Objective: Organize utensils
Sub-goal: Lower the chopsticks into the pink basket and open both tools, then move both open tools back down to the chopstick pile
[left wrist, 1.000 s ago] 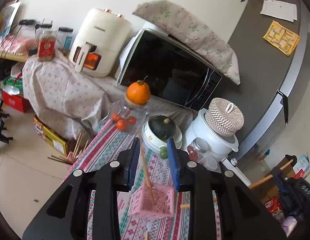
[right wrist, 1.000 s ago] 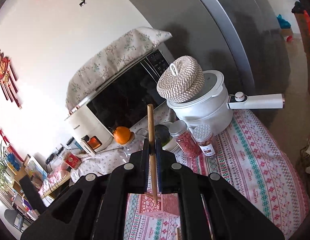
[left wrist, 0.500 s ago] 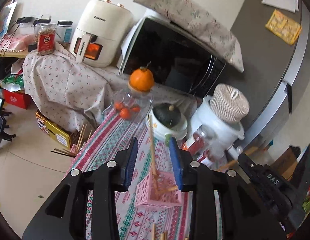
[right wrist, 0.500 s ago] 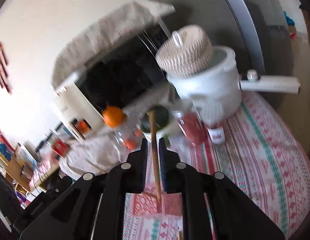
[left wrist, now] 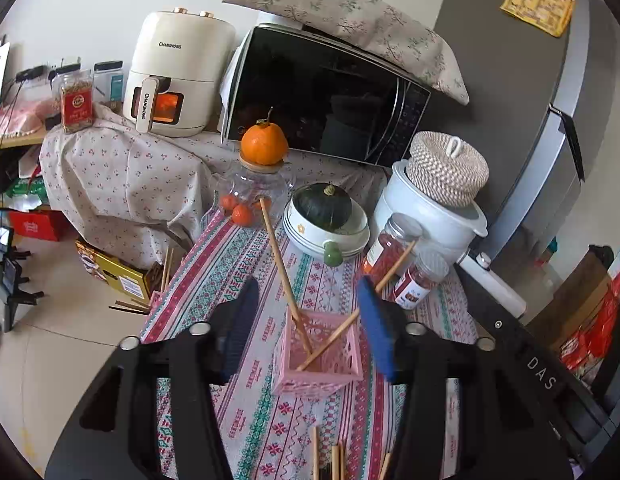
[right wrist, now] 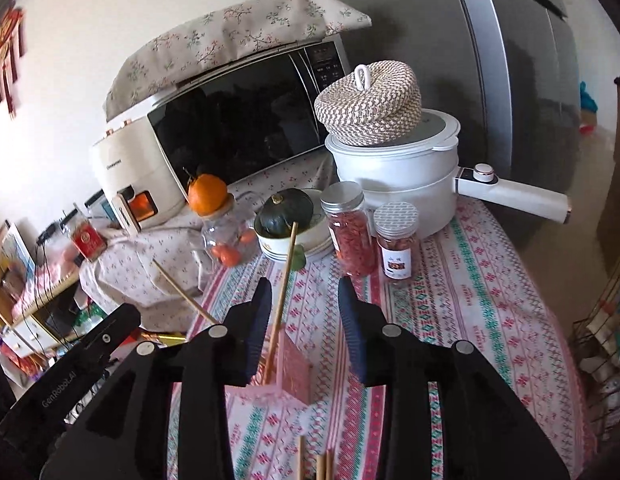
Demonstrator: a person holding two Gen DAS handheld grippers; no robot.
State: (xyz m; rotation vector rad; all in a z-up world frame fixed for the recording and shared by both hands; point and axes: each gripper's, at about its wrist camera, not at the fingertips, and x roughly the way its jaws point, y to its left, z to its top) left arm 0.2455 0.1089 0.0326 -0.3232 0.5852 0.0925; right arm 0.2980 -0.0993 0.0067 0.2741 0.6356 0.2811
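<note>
Tongs opening, straddling pink basket rim untouched.

- Ahead of my left gripper sits the pink basket, two chopsticks leaning out, blocking a straight push.
- Behind it, bare tablecloth on the left gives me a lane.
- Right lane's crowded: two jars, white pot with its handle jutting sideways.
- Bowl with squash and glass jar wall off the back.
- Loose chopsticks lie close under my right gripper.
</note>
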